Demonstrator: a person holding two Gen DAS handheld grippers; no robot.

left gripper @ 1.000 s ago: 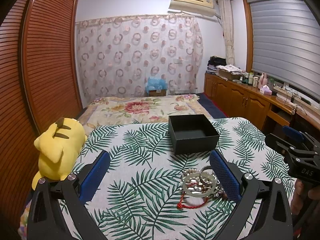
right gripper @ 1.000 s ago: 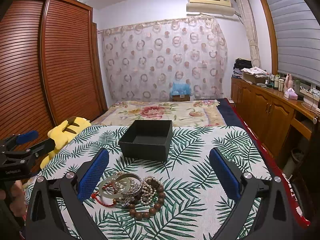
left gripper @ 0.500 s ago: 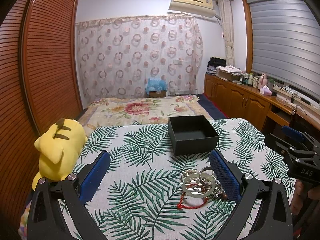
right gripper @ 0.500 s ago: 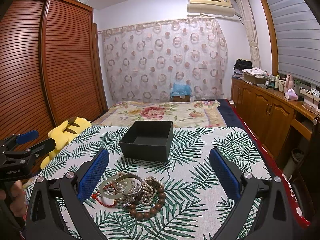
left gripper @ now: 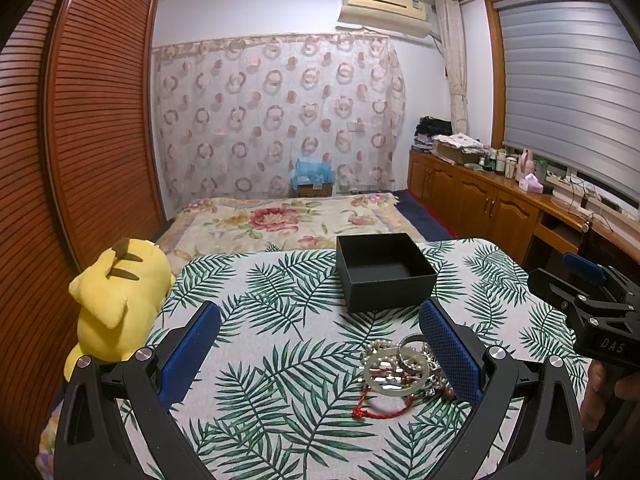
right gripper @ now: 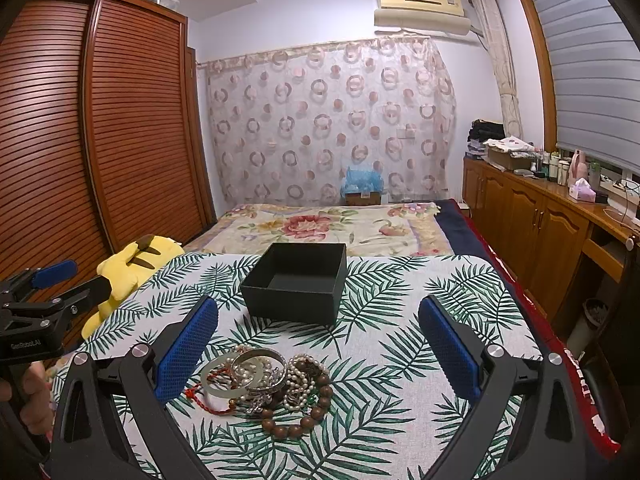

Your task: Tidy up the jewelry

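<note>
1. Left gripper (left gripper: 316, 354), right gripper (right gripper: 318, 346): jaws spread wide, holding nothing, above the leaf-print cloth (right gripper: 420, 320).
2. Jewelry pile (right gripper: 266, 380): bangles, pearls, wooden beads and red cord heaped on the cloth, near each gripper.
3. Black box (right gripper: 296, 280): open, just beyond the pile.
4. Yellow plush toy (left gripper: 116, 300): at the cloth's left edge.
5. Floral bedspread (right gripper: 320, 226): behind.

Bedroom – louvred wardrobe (right gripper: 120, 128), patterned curtain (right gripper: 328, 120), AC (right gripper: 420, 10).
</note>
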